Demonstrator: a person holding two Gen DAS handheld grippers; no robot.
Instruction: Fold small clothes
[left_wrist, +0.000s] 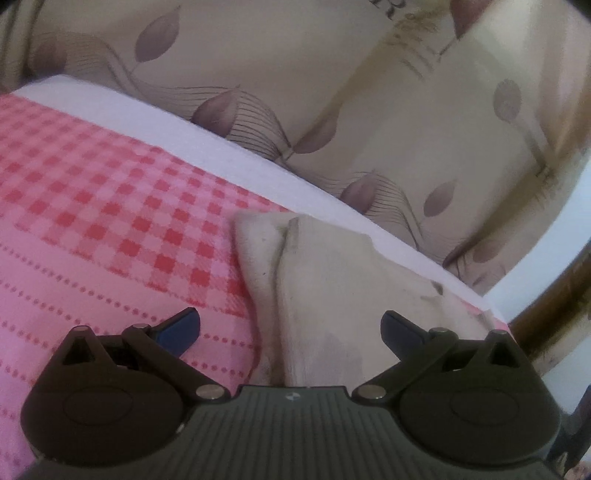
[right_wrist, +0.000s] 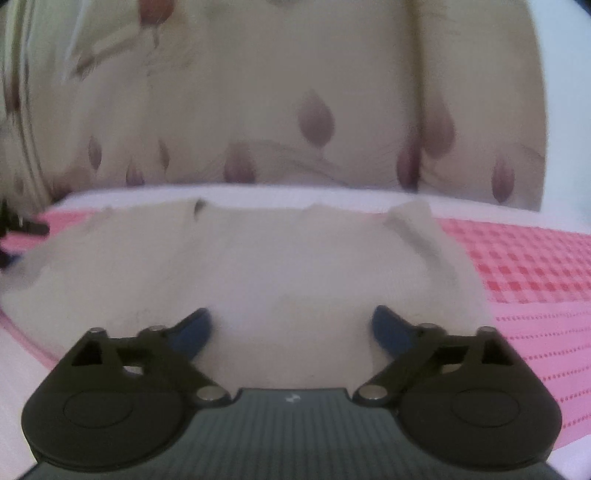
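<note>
Blue-padded fingers of the left tool (left_wrist: 290, 330) stand spread wide apart, holding nothing, low over a bed covered by a pink bedspread (left_wrist: 92, 206) with a red-and-pink check and rows of red dots. Between and beyond those fingers lies a small cream garment (left_wrist: 325, 277), flat on the bedspread, with a fold or crease running along its left part and its far edge close to the white strip (left_wrist: 207, 136) at the bed's far side. Behind that rises a beige curtain (left_wrist: 295, 74) printed with brownish leaves.

From the right wrist view, the right tool (right_wrist: 290, 330) is likewise spread, pinching nothing, and hovers over the same cream garment (right_wrist: 240, 258), which fills the middle of the blurred view. Checked pink bedspread (right_wrist: 528, 266) shows to its right, the leaf-print curtain (right_wrist: 258, 92) beyond.
</note>
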